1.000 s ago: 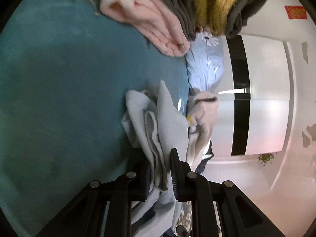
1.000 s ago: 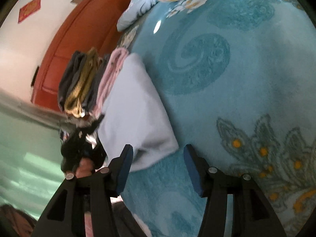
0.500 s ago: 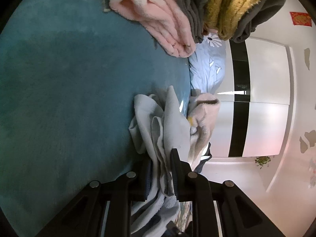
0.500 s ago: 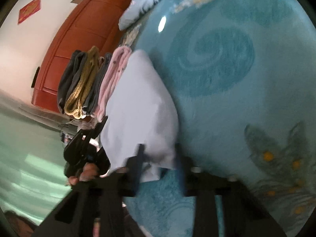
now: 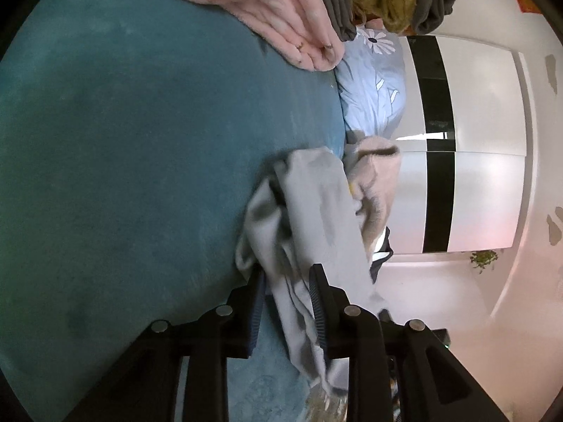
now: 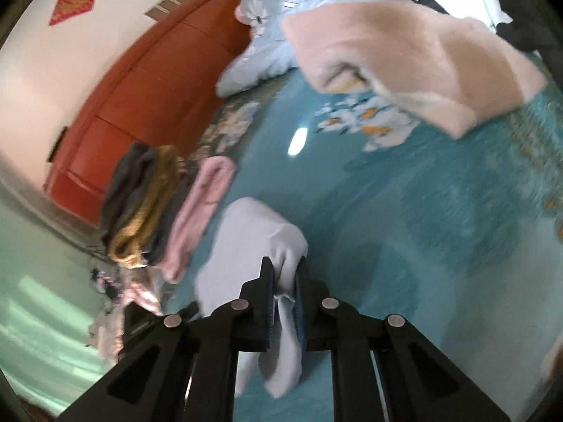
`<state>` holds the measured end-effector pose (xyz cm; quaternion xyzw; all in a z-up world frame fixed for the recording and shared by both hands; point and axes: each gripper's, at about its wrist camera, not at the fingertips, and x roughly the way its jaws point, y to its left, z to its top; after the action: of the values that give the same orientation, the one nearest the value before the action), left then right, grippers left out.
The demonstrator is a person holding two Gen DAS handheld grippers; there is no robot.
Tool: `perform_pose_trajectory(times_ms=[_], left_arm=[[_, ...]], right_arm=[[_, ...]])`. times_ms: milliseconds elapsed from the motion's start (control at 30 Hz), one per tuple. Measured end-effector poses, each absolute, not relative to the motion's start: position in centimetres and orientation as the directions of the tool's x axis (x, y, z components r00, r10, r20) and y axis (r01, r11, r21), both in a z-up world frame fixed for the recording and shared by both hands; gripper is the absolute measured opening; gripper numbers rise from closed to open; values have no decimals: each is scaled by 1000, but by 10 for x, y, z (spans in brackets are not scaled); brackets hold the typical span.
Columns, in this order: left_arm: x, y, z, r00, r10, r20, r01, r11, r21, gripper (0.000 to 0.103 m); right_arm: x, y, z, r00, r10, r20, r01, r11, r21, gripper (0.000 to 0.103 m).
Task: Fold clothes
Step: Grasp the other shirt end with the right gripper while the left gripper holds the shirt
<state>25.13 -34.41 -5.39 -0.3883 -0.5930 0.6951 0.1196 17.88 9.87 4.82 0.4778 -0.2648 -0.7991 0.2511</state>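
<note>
A light grey garment [image 5: 313, 218] lies bunched on the teal bedspread [image 5: 140, 147]. My left gripper [image 5: 286, 281] is shut on its folds near the bed's edge. In the right wrist view the same grey garment [image 6: 257, 232] is folded over, and my right gripper [image 6: 285, 274] is shut on its near corner, with cloth hanging down between the fingers. A stack of folded clothes, pink [image 6: 207, 204], grey and mustard [image 6: 147, 207], lies just left of the garment and also shows in the left wrist view [image 5: 281, 28].
A beige fleece garment [image 6: 404, 59] lies further up the bed by a light blue floral pillow [image 6: 281, 24]. A red-brown headboard [image 6: 147, 81] stands behind. A white and black wardrobe [image 5: 468, 140] is beyond the bed's edge.
My right gripper moved forward and closed on the grey garment's corner, lifting it. My left gripper kept its hold and the garment shifted toward the bed's edge.
</note>
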Motion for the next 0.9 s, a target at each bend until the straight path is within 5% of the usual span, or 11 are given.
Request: perform_pose_trajectory(times_ms=[267,433,600,733,900], left_arm=[[254,-350,-48,-697,583,-418,297,-296,-908,34],[246,-358,-37,-702,552,-450,266,-383,-885,54],[218,-353,-38,-638,608,-472,232,-433,-871,58],[201,-354,-43,-587,679,-441,193,-412,-891,60],[184,-343,-44,-528,735,-426,151,-412,-898,60]], right_arm=[[160,118,13,-396,-624,-673,58,-749,660,11],[159,116,14,-399,-613,-682,69,-762,644,11],[160,117,17,-390,-622,-679,88,-759,645,15],[167,127,21,-409,-619,-671,86,-758,647,31],[191,145,13,-398,-656,-642,45,-713,700,36]])
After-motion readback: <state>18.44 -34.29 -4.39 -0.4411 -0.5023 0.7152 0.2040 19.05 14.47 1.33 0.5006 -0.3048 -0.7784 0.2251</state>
